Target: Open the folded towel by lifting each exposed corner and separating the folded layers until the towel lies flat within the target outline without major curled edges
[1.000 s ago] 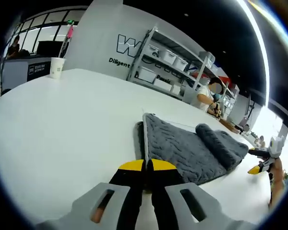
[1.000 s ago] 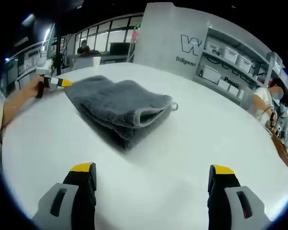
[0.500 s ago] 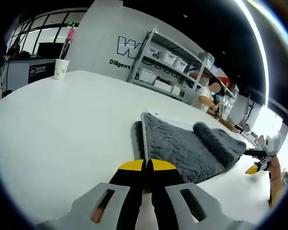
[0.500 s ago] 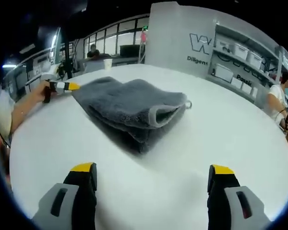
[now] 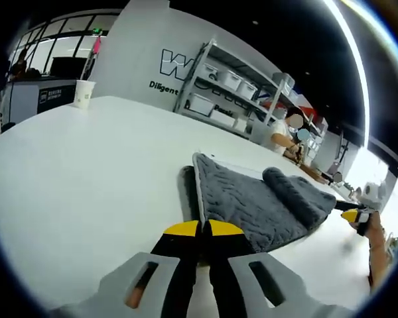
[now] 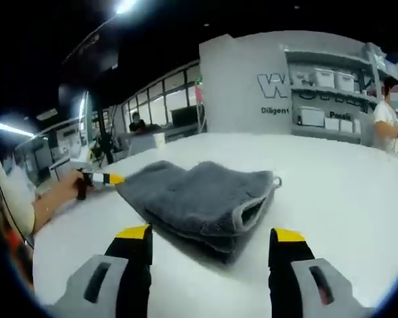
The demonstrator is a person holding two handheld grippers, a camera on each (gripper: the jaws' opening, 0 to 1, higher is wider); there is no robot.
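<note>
The right tool [image 6: 212, 238], jaws apart and holding nothing, has dropped low and closed in on the grey towel [image 6: 202, 199] over the last second; the towel's folded end, with its pale binding and small hanging loop, now sits just beyond the yellow jaw tips. In my judgement this is the approach to the first exposed corner, with no layer lifted yet.

The left tool [image 5: 200, 230] has hardly shifted. Its jaws are together at the towel's near corner [image 5: 252, 205]; whether they pinch the cloth or merely rest beside it cannot be told from this angle. From the left gripper view the towel lies folded, with a rolled layer along its far side.

The towel sits on the white desk [image 5: 86, 165], away from the desk's edges. A thin line near its far corner may be the target outline. Bare desk surrounds the towel on every visible side, giving room to draw layers outward. A paper cup [image 5: 83, 94] stands well apart, clear of the work. A person stands by the shelving [image 5: 229, 89] beyond the desk.
</note>
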